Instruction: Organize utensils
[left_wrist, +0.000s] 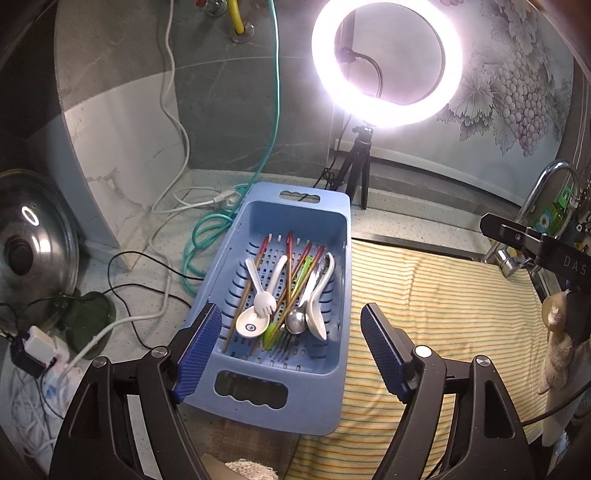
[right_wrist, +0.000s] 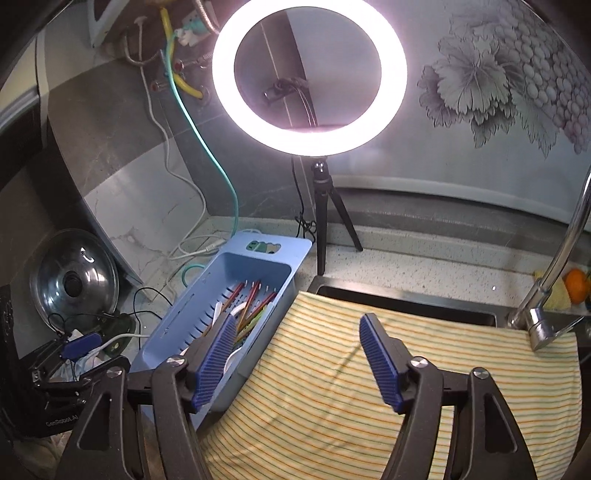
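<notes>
A blue slotted basket (left_wrist: 334, 236) holds mixed utensils: a white spork (left_wrist: 263, 301), white ceramic spoons (left_wrist: 253, 324), a metal spoon (left_wrist: 296, 319), a green utensil (left_wrist: 271, 332), a metal fork (left_wrist: 284, 345) and several red-tipped chopsticks (left_wrist: 290, 254). My left gripper (left_wrist: 291, 350) is open and empty, hovering above the basket's near end. My right gripper (right_wrist: 299, 358) is open and empty, above the striped cloth (right_wrist: 369, 406), right of the basket (right_wrist: 177, 332). The right gripper also shows at the right edge of the left wrist view (left_wrist: 517, 236).
A ring light on a tripod (left_wrist: 386, 59) stands behind the basket. Cables and a green hose (left_wrist: 199, 236) lie left of it, with a pot lid (left_wrist: 33, 240) and chargers. The striped cloth (left_wrist: 443, 302) covers the sink. A faucet (right_wrist: 554, 266) stands at the right.
</notes>
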